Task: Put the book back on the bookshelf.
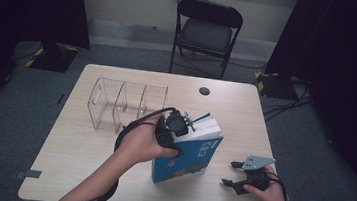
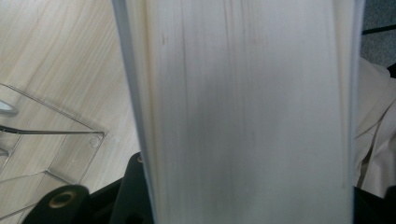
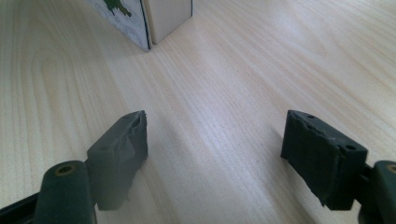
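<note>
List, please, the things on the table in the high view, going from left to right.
Clear rack → left gripper, shut on the book → blue book, standing upright → right gripper, open and resting on the table.

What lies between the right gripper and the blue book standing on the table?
Nothing: in the high view, bare table separates the right gripper from the blue book.
</note>
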`<act>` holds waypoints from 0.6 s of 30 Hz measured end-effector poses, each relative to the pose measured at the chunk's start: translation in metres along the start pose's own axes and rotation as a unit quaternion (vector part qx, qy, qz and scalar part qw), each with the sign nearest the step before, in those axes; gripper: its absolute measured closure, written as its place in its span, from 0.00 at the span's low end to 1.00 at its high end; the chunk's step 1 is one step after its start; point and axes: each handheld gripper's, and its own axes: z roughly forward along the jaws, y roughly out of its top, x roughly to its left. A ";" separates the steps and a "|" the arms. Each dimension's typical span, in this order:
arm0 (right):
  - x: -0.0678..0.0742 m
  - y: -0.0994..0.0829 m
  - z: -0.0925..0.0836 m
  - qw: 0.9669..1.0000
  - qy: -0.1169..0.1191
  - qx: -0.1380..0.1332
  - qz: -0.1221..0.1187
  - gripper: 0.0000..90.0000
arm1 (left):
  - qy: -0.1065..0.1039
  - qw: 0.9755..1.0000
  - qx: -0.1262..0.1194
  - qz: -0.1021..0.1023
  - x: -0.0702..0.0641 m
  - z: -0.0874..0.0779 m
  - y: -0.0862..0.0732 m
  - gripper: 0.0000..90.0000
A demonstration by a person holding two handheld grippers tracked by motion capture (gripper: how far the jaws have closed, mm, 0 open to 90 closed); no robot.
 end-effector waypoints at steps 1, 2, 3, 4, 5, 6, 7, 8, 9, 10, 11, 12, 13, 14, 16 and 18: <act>0.000 0.000 0.000 1.000 0.000 0.000 0.000 0.24 | -0.006 1.000 0.000 -0.006 0.000 -0.001 0.000 0.68; 0.000 0.000 0.000 1.000 0.000 -0.001 -0.001 0.24 | -0.011 1.000 -0.002 -0.013 0.001 -0.001 0.000 0.68; 0.000 0.000 0.000 1.000 0.000 -0.001 -0.001 0.24 | -0.011 1.000 -0.002 -0.013 0.001 -0.001 0.000 0.68; 0.000 0.000 0.000 1.000 0.000 -0.001 -0.002 0.24 | -0.019 1.000 0.002 -0.022 0.002 -0.002 0.002 0.68; 0.000 0.000 0.000 1.000 0.000 -0.001 -0.002 0.24 | -0.019 1.000 0.002 -0.022 0.002 -0.002 0.002 0.68; 0.000 0.000 0.000 1.000 0.000 0.000 -0.001 0.24 | -0.021 0.999 0.001 -0.030 0.002 -0.003 0.002 0.68; 0.000 0.000 0.000 1.000 0.000 -0.001 -0.002 0.24 | -0.023 0.999 0.001 -0.031 0.002 -0.004 0.002 0.68; -0.001 0.000 0.000 1.000 -0.006 -0.004 -0.006 0.24 | -0.022 0.999 0.003 -0.035 0.003 -0.004 0.002 0.68; -0.001 0.000 0.000 1.000 -0.004 -0.002 -0.004 0.24 | -0.022 0.999 0.003 -0.039 0.004 -0.005 0.002 0.68; -0.001 0.000 0.000 1.000 -0.006 -0.004 -0.005 0.24 | -0.026 0.998 0.005 -0.052 0.007 -0.007 0.001 0.68; -0.001 0.000 0.000 1.000 -0.006 -0.004 -0.006 0.24 | -0.026 0.998 0.005 -0.052 0.007 -0.007 0.001 0.68; -0.001 0.000 0.000 1.000 -0.006 -0.004 -0.006 0.24 | -0.023 0.998 0.008 -0.062 0.009 -0.009 0.001 0.68; -0.001 0.000 0.000 1.000 -0.005 -0.004 -0.006 0.24 | -0.024 0.998 0.013 -0.060 0.011 -0.010 0.000 0.68; -0.001 0.000 0.000 1.000 -0.006 -0.004 -0.006 0.24 | -0.020 0.997 0.014 -0.068 0.012 -0.010 0.000 0.68; -0.001 0.000 0.000 1.000 -0.006 -0.004 -0.005 0.24 | -0.019 0.997 0.013 -0.077 0.015 -0.011 -0.002 0.68; -0.001 0.000 0.000 1.000 -0.006 -0.004 -0.005 0.24 | -0.011 0.996 0.014 -0.086 0.018 -0.013 -0.004 0.68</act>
